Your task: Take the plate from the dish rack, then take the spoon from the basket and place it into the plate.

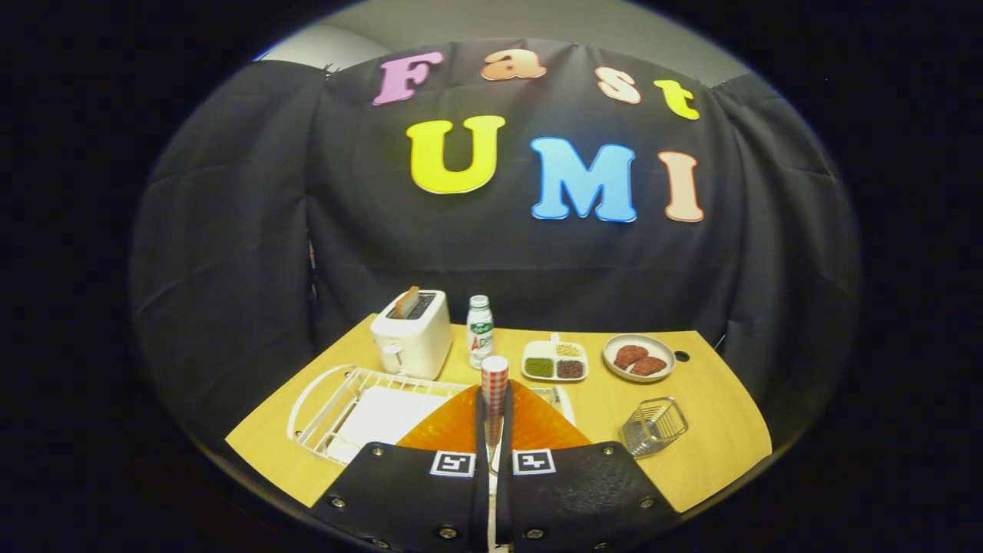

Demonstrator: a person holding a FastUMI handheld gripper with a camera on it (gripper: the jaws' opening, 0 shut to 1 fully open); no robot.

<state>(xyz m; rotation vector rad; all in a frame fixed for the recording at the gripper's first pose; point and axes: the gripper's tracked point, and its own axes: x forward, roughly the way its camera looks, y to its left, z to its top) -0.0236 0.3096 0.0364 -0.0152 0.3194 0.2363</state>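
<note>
Standing up between the two black fingers, a spoon (pixel 494 399) with a red and white checked handle is held tight by the gripper (pixel 492 468); both fingers are pressed on it, with almost no gap seen between them; an orange plate (pixel 453 430) is seen flat on the wooden table (pixel 714 453), just ahead of the fingers and right under the spoon; the white dish rack (pixel 345 407) is found beside the plate and is partly hidden by it; a small wire basket (pixel 654 426) is set near the plate, on the other side from the rack; farther back a white toaster (pixel 412 334), a small bottle (pixel 480 330), a little tray of grains (pixel 554 361) and a round dish with brown food (pixel 639 357) are lined up near the black cloth.
</note>
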